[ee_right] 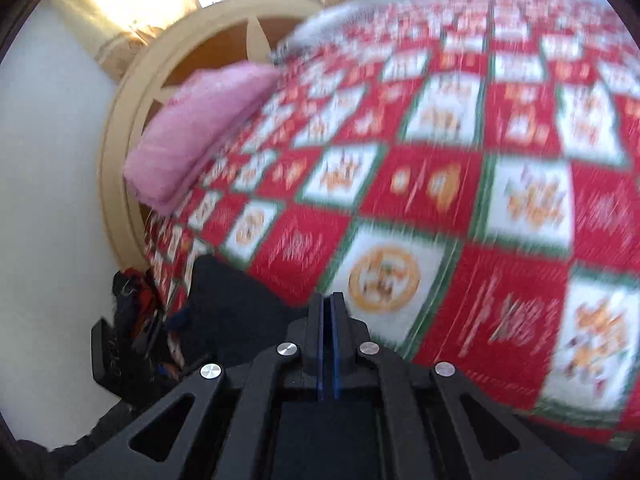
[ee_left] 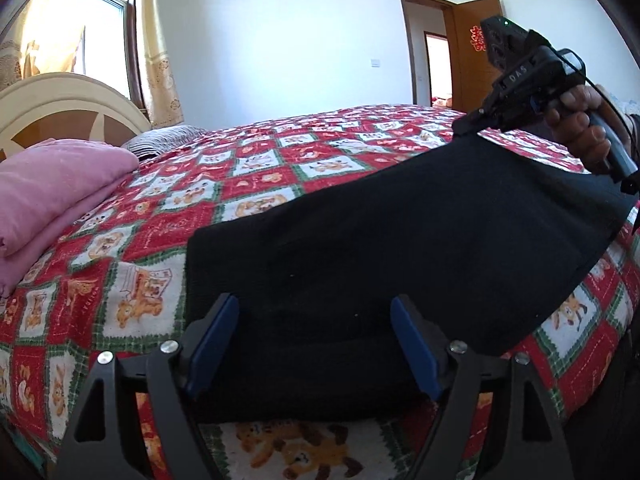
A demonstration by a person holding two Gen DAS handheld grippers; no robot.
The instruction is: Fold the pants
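The left gripper (ee_left: 314, 344) stands spread wide, its blue pads (ee_left: 212, 340) either side of the black pants (ee_left: 380, 248) without pressing them; the right gripper (ee_left: 470, 122) is clenched on the far edge of the pants, lifting it off the red patchwork quilt (ee_left: 248, 176); a hand (ee_left: 580, 128) grips its handle; folded pink bedding (ee_left: 52, 196) lies by the cream headboard (ee_left: 60, 96).

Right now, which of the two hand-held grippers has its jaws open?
The left hand-held gripper: its blue pads stand wide apart over the black pants. The right hand-held gripper has its pads pressed together.
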